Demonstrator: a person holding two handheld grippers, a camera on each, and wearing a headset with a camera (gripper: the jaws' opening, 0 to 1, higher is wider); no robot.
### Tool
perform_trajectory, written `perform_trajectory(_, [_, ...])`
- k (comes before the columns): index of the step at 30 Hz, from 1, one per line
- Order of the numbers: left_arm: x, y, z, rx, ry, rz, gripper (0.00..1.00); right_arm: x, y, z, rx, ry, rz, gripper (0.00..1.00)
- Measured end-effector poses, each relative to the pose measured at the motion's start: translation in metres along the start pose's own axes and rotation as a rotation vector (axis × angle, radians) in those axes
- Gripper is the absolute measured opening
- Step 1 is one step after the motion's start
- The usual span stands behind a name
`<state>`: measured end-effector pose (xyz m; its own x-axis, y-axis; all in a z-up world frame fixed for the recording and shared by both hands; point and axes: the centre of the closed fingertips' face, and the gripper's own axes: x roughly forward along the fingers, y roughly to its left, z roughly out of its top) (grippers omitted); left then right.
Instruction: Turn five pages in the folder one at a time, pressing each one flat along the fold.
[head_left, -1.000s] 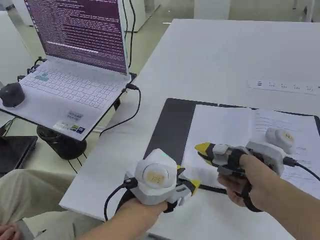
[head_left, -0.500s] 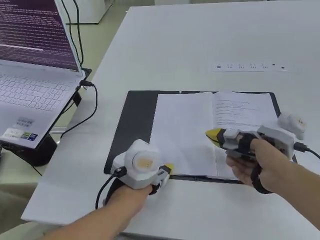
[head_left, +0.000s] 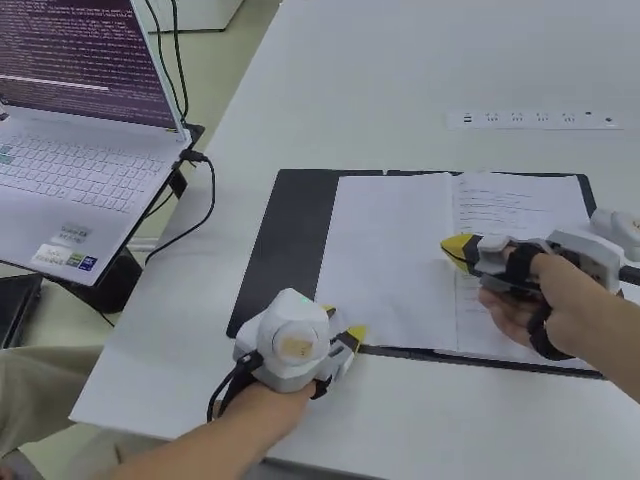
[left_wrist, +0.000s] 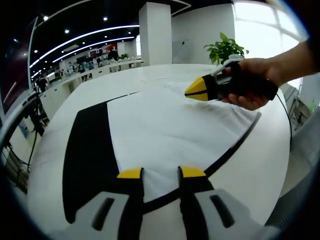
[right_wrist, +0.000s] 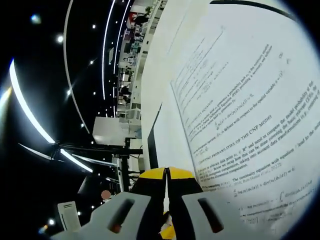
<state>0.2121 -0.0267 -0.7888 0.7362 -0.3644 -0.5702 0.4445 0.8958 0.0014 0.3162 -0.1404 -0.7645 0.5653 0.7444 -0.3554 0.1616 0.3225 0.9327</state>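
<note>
A black folder (head_left: 295, 250) lies open on the white table, with a blank left page (head_left: 390, 250) and a printed right page (head_left: 520, 205). My right gripper (head_left: 450, 246) is shut, its yellow tips low over the fold between the two pages. In its own view the shut right gripper (right_wrist: 166, 173) points along the printed page (right_wrist: 240, 100). My left gripper (head_left: 352, 334) sits at the folder's near edge, by the blank page's front corner. In the left gripper view the left gripper (left_wrist: 161, 173) stands open over the page (left_wrist: 160, 130) with nothing between its tips. The right gripper (left_wrist: 192, 91) shows beyond.
An open laptop (head_left: 80, 150) sits on a stand to the left of the table, with a cable (head_left: 195, 215) trailing from it. A white power strip (head_left: 540, 120) lies on the table beyond the folder.
The head camera has shifted. My right gripper has moved from the blank left page rightward to the fold. The left gripper has stayed at the folder's near edge.
</note>
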Motion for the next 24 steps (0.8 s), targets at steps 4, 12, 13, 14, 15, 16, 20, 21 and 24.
perform_trajectory(4, [0.000, 0.001, -0.001, -0.002, -0.002, 0.000, 0.25, 0.008, -0.006, 0.003, 0.021, -0.002, -0.024, 0.00])
perform_trajectory(12, [-0.001, 0.001, 0.000, 0.001, -0.001, 0.001, 0.25, 0.022, -0.008, 0.022, 0.068, -0.056, -0.030, 0.00])
perform_trajectory(13, [-0.001, 0.002, -0.001, 0.001, -0.001, 0.001, 0.25, 0.025, -0.008, 0.026, 0.073, -0.062, -0.030, 0.00])
perform_trajectory(14, [-0.001, 0.002, -0.001, 0.003, -0.001, 0.001, 0.25, 0.027, -0.007, 0.029, 0.081, -0.077, -0.030, 0.00])
perform_trajectory(15, [0.000, 0.003, -0.001, 0.004, 0.000, 0.001, 0.25, 0.030, -0.007, 0.033, 0.087, -0.087, -0.027, 0.00])
perform_trajectory(16, [0.000, 0.003, -0.001, 0.004, 0.001, 0.001, 0.25, 0.032, -0.006, 0.035, 0.095, -0.093, -0.026, 0.00])
perform_trajectory(20, [0.000, 0.003, -0.002, 0.008, 0.003, 0.000, 0.25, 0.038, -0.006, 0.044, 0.115, -0.112, -0.026, 0.00])
perform_trajectory(21, [0.000, 0.003, -0.002, 0.009, 0.003, 0.000, 0.25, 0.039, -0.006, 0.045, 0.117, -0.114, -0.029, 0.00])
perform_trajectory(24, [0.001, 0.003, -0.002, 0.007, -0.001, 0.001, 0.25, 0.044, -0.005, 0.052, 0.118, -0.139, -0.031, 0.00])
